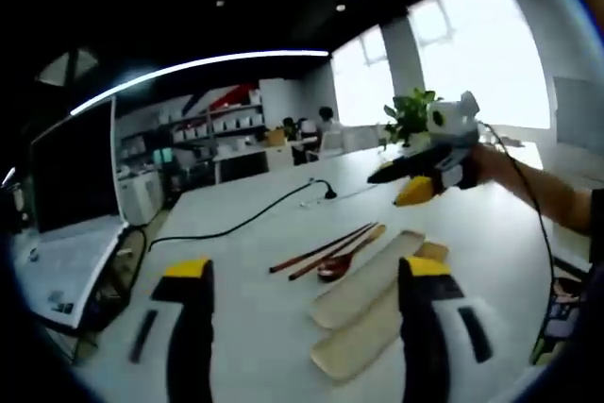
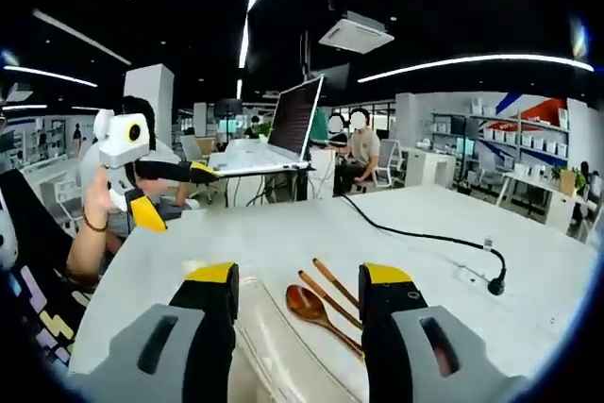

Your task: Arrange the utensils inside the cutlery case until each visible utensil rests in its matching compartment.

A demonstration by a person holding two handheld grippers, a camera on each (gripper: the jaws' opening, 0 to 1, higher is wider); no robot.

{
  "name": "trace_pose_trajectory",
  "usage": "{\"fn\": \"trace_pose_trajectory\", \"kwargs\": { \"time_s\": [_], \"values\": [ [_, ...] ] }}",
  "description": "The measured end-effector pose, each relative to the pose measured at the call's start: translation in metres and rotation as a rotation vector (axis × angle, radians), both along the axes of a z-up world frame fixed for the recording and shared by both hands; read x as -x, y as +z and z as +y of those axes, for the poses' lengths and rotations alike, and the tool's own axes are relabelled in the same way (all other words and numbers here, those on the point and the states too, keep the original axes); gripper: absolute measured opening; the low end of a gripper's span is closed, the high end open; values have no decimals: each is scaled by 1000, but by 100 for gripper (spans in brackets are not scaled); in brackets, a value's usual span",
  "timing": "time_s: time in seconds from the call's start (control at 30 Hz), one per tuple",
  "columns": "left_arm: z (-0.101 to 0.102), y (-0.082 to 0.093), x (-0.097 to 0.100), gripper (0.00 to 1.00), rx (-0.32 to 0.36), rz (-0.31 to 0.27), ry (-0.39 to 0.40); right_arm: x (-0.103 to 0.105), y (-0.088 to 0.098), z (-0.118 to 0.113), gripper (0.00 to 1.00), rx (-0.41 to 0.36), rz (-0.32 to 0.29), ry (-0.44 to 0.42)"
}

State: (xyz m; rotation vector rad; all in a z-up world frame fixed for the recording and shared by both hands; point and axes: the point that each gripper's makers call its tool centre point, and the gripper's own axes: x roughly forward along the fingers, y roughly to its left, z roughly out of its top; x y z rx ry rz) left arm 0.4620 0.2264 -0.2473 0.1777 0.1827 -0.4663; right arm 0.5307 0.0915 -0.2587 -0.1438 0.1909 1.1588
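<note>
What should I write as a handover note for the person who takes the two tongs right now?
Left tongs: open, holding nothing, raised over the near edge of the white table.
Right tongs: open, holding nothing, also raised over the table.
Things: the cutlery case lies on the table as two pale, long tray parts side by side. The wooden spoon and the chopsticks lie on the bare table beside the case, not inside it.
Done: nothing is placed yet.
Left: pick up the spoon and the chopsticks and put each in its matching compartment. Mind the black cable behind them.
</note>
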Motion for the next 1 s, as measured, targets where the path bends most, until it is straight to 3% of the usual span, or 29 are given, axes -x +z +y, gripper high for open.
{"fn": "trace_pose_trajectory", "kwargs": {
  "time_s": [0.13, 0.2, 0.27, 0.33, 0.4, 0.53, 0.6, 0.7, 0.83, 1.0],
  "values": [
    [0, -3, -2, 81, -12, 10, -4, -22, -26, -1, 49, 118, 20, -44],
    [0, -3, -2, 81, -13, 7, -3, -32, -39, -1, 48, 171, 69, -73],
    [0, -2, -2, 81, -13, 4, -3, -35, -52, 1, 42, 240, 63, -46],
    [0, 1, 0, 81, -17, -10, -9, -48, -62, -3, 37, 335, 31, -81],
    [-1, 4, 1, 81, -9, -21, -14, -56, -64, -1, 35, 382, -7, -80],
    [1, 4, 0, 81, -7, -19, -18, -63, -77, 1, 35, 482, -15, -62],
    [5, 3, -1, 81, -4, -16, -11, -67, -86, -2, 35, 575, -50, -43],
    [9, 0, -3, 80, -3, -9, 1, -85, -93, -16, 31, 791, -176, -57],
    [12, -2, -7, 79, 5, 3, 7, -89, -94, -11, 27, 821, -173, -24],
    [12, -1, -10, 77, 24, 3, 5, -78, -97, 2, 25, 875, -225, 107]
  ]
}}
